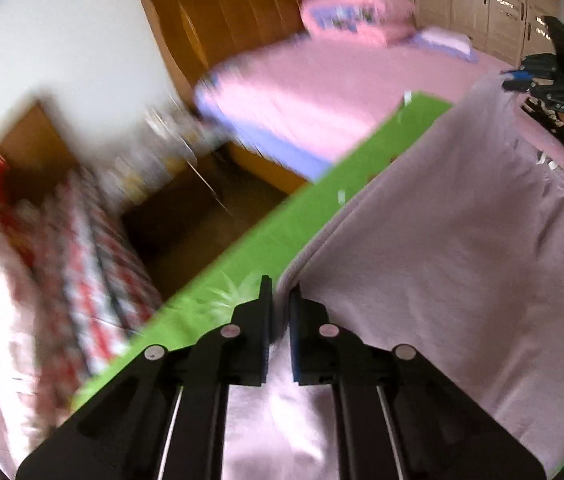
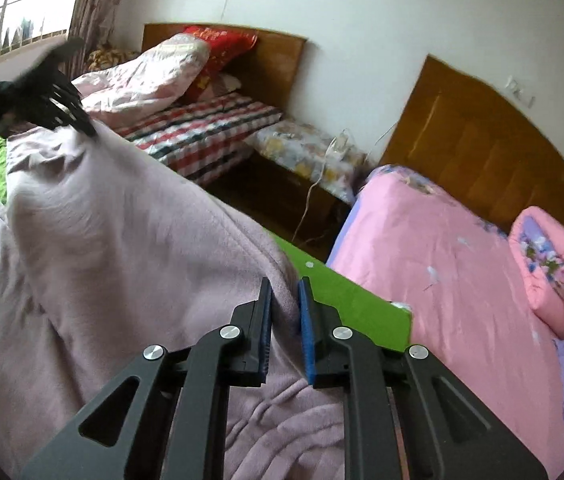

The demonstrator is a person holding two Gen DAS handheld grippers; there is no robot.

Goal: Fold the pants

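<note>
The left gripper (image 1: 280, 296) pinches an edge of the mauve pants (image 1: 442, 240), which spread toward three o'clock over a green table cover (image 1: 266, 236). At two o'clock the right gripper (image 1: 522, 80) grips the far edge. A pink bed (image 1: 322, 92) lies at twelve, blurred.

Black grippers (image 2: 285, 296), blue finger pads (image 2: 307, 336), silver pivot screws (image 2: 231, 333).

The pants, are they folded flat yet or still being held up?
Held up, not yet flat: the pants hang between the left gripper and right gripper, each shut on an edge above the green surface.
</note>
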